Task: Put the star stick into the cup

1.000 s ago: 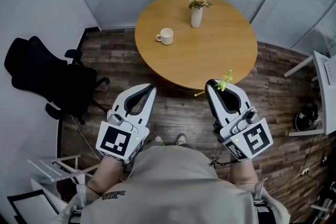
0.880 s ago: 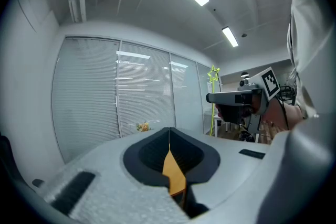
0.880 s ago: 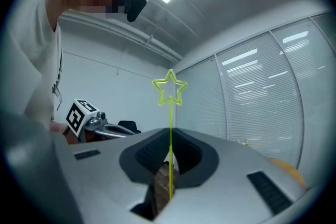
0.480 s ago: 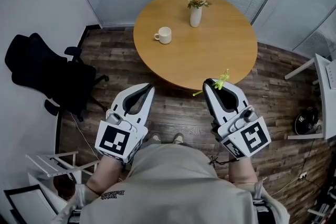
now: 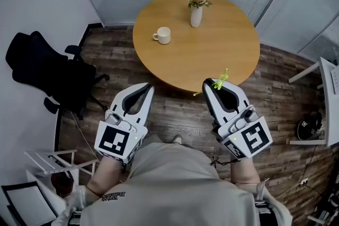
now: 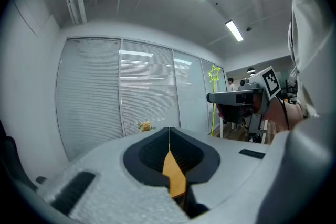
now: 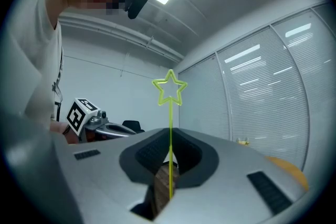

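The star stick [image 5: 222, 78] is pinched in the right gripper [image 5: 214, 82], whose jaws are closed on its thin stem. In the right gripper view the stem runs up between the jaw tips, with the hollow yellow-green star well beyond them. From the head view the stick hangs about level with the near edge of the round table [image 5: 222, 55], its plain end poking out to the left of the jaws.

The cup [image 5: 163, 35] stands on the left part of the table, well apart from the stick, farther away and to the left, handle to the left. A vase of flowers [image 5: 196, 15] stands at the far side, to the right of the cup.

The left gripper [image 5: 145, 87] hangs beside the right one, near the person, jaws together with nothing between them.

As we judge it, the step in hand is the carry to the cup. We should:
- Move the right gripper far and left until the plain end is above the cup's mouth, passing clear of the vase
- Hold the pinch firm, since so thin a stem could swivel in the jaws
- Lower the plain end well inside before we part the jaws, so the stick leans on the rim rather than tipping out
- Avoid knocking the cup, which looks light; the left gripper could steady it
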The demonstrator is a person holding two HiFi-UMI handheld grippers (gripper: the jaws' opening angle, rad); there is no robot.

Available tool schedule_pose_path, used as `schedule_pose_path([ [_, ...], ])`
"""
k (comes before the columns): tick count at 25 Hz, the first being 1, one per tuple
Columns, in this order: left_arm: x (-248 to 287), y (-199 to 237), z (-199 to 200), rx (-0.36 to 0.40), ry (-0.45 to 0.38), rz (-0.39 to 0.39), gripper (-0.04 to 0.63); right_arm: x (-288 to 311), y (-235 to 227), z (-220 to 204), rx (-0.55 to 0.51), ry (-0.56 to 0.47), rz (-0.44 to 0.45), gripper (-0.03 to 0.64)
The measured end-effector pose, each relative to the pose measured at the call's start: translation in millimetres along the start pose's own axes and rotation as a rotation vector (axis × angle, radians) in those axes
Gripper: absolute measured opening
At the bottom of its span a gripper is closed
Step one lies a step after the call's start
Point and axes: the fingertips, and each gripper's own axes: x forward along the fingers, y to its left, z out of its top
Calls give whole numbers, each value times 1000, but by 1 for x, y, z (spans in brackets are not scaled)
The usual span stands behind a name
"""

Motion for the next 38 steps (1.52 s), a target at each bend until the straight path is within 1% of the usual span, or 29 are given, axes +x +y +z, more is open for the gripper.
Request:
schedule_pose_path([
  [5,4,-3,0,4,7,10,23,0,-8,-3,14,-7,6,36],
  [9,3,-5,-1,-8,14,28,23,0,-7,-6,20,-3,24,36],
  [16,3,8,-10,-5,-1,40,23,14,-6,-12,8,1,30,36],
  [20,8,30,-18,-14,-12,34,23,38,-5,-20,-2,10,33,36],
  [27,25,69,-30,-16,2,21,23,81,-10,-25,2,7,38,37],
  [32,49,105,-46,-56,27,17,22,115,-29,-40,11,41,31,37],
  [38,83,148,-54,-70,49,-11,23,160,-54,-54,8,83,3,36],
])
